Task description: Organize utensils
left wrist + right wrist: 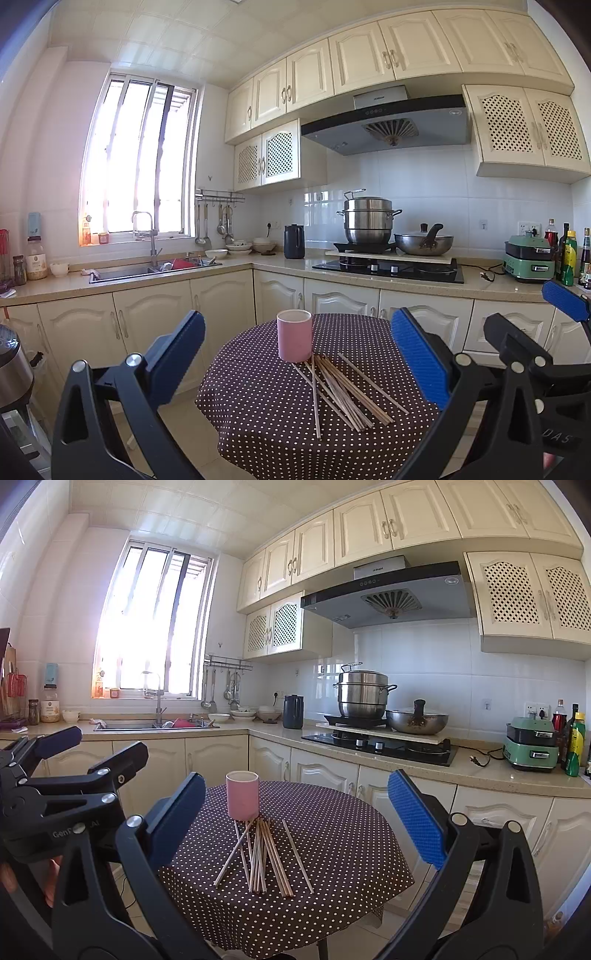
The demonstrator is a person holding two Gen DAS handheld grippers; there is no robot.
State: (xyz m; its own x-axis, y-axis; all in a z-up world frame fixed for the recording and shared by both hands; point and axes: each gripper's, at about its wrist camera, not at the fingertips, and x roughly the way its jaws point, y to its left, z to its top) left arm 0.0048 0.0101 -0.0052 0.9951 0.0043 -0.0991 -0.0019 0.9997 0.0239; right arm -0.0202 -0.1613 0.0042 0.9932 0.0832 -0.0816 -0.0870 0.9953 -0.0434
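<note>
A pink cup (pixel 294 335) stands upright at the far side of a small round table with a brown polka-dot cloth (pixel 266 424). Several wooden chopsticks (pixel 341 393) lie loose in a pile just in front of the cup. The cup (pixel 242 795) and the chopsticks (pixel 264 854) also show in the right wrist view. My left gripper (pixel 299 363) is open and empty, held above the near side of the table. My right gripper (pixel 297 823) is open and empty, also short of the chopsticks. The right gripper's fingers (pixel 565 301) show at the right of the left wrist view.
An L-shaped counter (pixel 406 280) runs behind the table with a sink (pixel 147 271), a stove with pots (pixel 388 266), a green appliance (pixel 530 258) and bottles. Cabinets stand below it. A steel appliance (pixel 13 365) stands at the left.
</note>
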